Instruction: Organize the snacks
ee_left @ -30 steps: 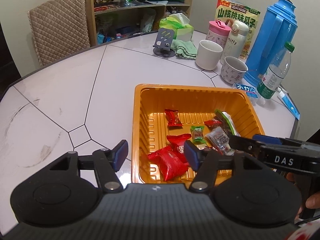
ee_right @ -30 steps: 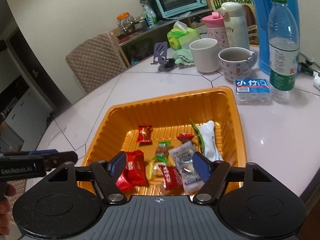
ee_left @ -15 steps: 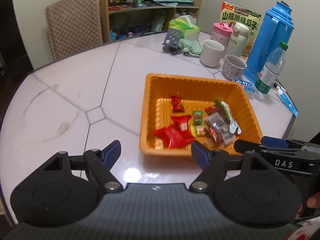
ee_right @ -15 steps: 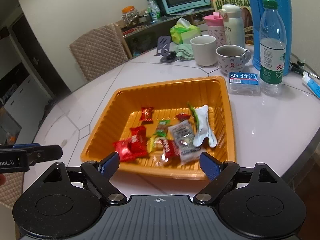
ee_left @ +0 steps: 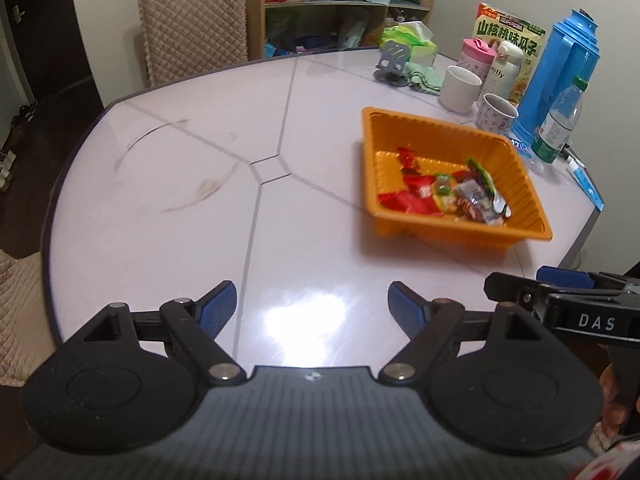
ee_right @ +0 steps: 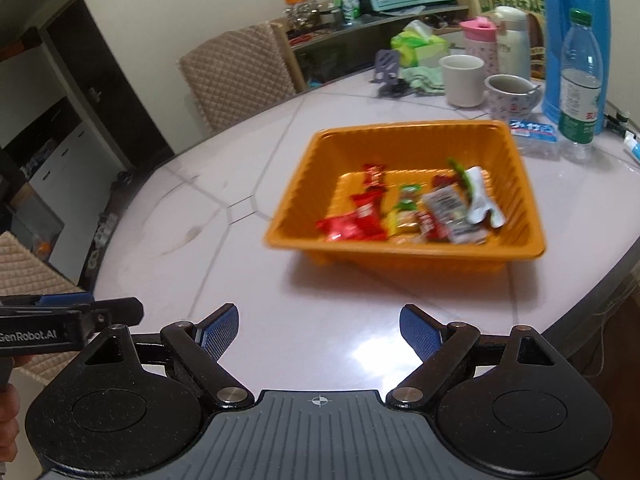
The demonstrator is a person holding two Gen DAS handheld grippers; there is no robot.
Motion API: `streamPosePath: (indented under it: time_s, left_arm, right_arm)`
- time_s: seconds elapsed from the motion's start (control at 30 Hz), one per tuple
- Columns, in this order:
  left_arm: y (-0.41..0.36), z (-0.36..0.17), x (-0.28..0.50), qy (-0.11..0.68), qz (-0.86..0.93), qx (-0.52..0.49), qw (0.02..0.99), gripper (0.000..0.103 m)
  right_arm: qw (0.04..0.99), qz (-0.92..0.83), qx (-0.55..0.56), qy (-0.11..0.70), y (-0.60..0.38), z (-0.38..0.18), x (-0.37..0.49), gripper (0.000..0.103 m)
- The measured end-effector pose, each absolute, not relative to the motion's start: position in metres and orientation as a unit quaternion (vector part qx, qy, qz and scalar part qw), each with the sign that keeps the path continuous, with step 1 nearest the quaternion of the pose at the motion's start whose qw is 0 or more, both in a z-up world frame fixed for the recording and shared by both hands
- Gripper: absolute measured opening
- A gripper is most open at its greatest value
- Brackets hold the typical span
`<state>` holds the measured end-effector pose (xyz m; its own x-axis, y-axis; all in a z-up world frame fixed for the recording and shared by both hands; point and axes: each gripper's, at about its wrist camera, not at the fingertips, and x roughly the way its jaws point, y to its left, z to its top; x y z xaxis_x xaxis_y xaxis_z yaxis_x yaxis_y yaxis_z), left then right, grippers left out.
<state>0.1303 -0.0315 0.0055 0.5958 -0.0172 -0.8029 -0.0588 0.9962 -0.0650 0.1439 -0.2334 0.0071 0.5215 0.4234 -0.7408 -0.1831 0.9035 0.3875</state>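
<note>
An orange plastic tray [ee_left: 430, 134] [ee_right: 404, 146] stands on the pale table, right of centre. In it lie several wrapped snacks: red packets [ee_left: 416, 200] [ee_right: 354, 222], a small green one [ee_right: 408, 196], a silver packet [ee_right: 448, 208] and a white one with a green end [ee_right: 478, 196]. My left gripper [ee_left: 310, 292] hovers over bare table well short of the tray, its jaws opening with nothing between them. Over the near table, my right gripper [ee_right: 319, 314] stands open and empty, also short of the tray.
Behind the tray stand a blue thermos [ee_left: 560, 76], a water bottle [ee_right: 580, 80], a white mug [ee_right: 462, 80], a patterned cup [ee_right: 512, 96] and a tissue box [ee_left: 412, 40]. A quilted chair [ee_left: 192, 20] sits at the far edge. The table's edge [ee_right: 592, 292] runs close on the right.
Both grippers have pulled back from over the tray toward the near side of the table and risen a little. Both pairs of jaws have spread wider. The snacks stay in the tray.
</note>
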Motion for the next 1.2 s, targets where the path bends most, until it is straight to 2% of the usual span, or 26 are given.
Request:
streamPosePath:
  time_s: [0.57,1.2]
  left_arm:
    - [0.06,0.008,0.033,0.454,-0.005,-0.047,0.89,0.081]
    - [0.073,0.01,-0.002,0.447,-0.029,-0.044,0.893,0.081]
  right_arm:
    - [0.86,0.178,0.113,0.465,-0.122,0.022,0.056,0.087]
    - [0.865,0.156,0.115,0.463,-0.107,0.026,0.018,0.087]
